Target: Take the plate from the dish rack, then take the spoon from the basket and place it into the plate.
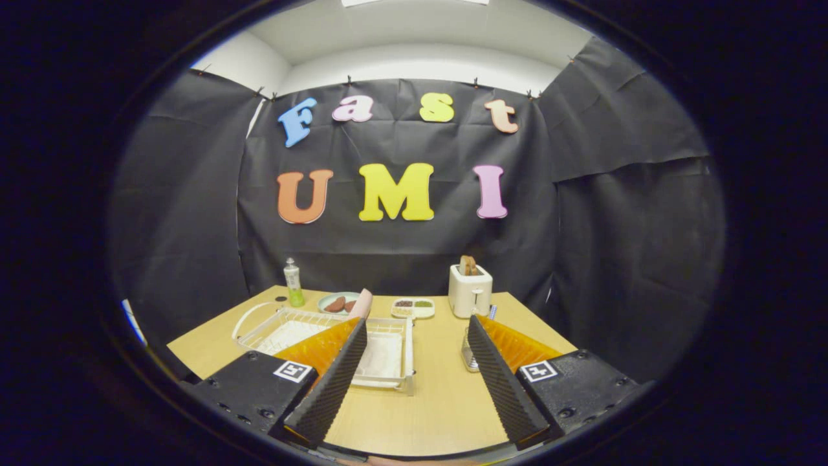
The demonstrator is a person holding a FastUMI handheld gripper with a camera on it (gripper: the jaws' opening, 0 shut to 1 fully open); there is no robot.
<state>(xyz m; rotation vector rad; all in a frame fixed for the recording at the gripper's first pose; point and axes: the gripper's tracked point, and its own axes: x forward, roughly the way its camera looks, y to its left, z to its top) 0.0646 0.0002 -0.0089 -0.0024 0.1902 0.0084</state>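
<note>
One pale pink round plate [362, 303] stands on edge in the white wire dish rack [388, 330] on the wooden tabletop [433, 395], beyond our wide-open, empty tongs [417, 378]; we reckon it's stiff, slick and breakable, so pinch its top rim.

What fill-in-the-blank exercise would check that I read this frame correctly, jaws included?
1. The gripper has its jaws ____, with bare table between them.
2. The slice of bread stands in the ____ at the far end of the table.
3. The white wire dish rack lies ahead of the ____ finger.
4. The green bottle stands beyond the rack, ____ on the table.

Missing words: open; toaster; left; upright
</note>
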